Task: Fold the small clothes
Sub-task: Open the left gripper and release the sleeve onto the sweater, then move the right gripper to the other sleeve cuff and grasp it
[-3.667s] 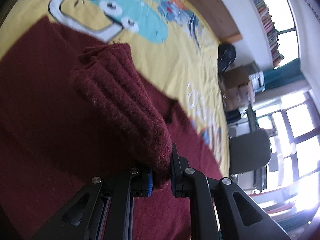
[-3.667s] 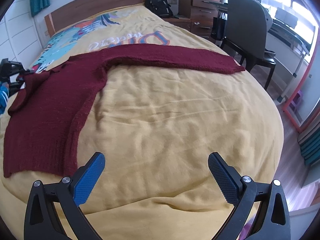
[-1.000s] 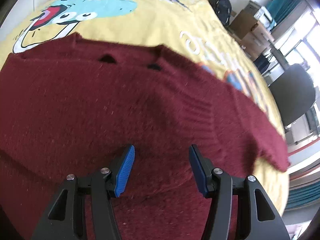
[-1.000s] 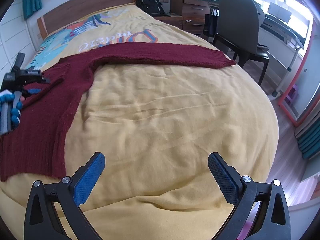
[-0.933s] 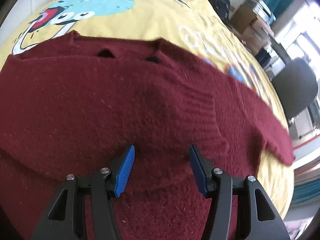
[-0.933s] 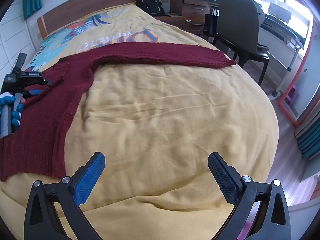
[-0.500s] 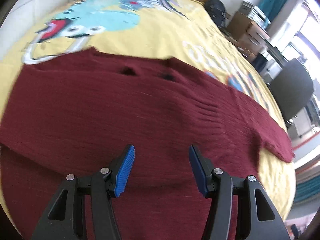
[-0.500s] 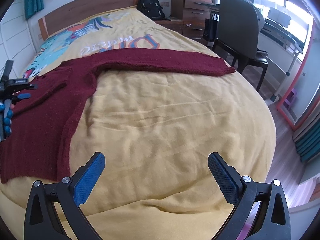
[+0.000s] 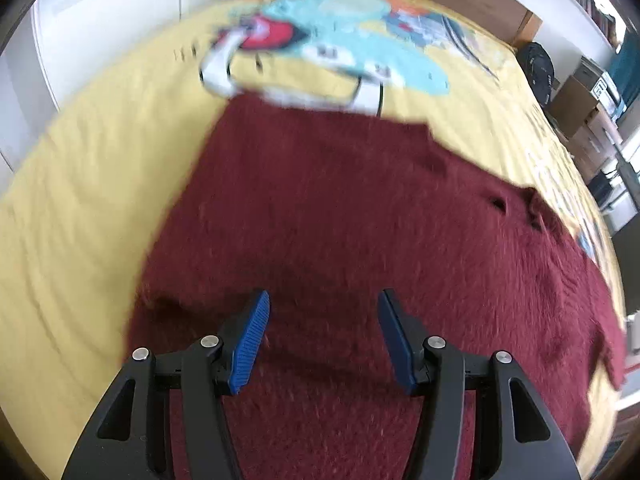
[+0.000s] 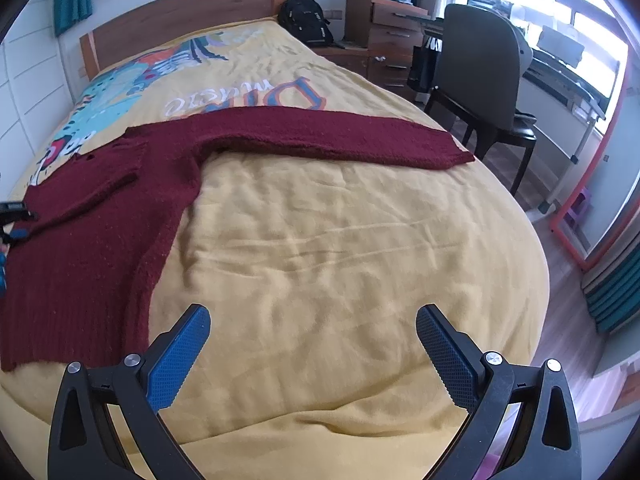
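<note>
Left gripper (image 9: 322,332) is sliding across sweater (image 9: 360,220) toward its outer edge, jaws parted, empty | one sleeve is lying folded over sweater, other sleeve (image 10: 340,136) is waiting | right gripper (image 10: 312,344) is hanging wide apart, empty, beside sweater.

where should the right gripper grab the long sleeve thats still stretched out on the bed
At the cuff end of the outstretched sleeve, approached from the chair side with the open right gripper. The sleeve lies flat and straight across the yellow bedcover, and its free end points that way, so pinching there should let it swing back over the sweater body.
</note>
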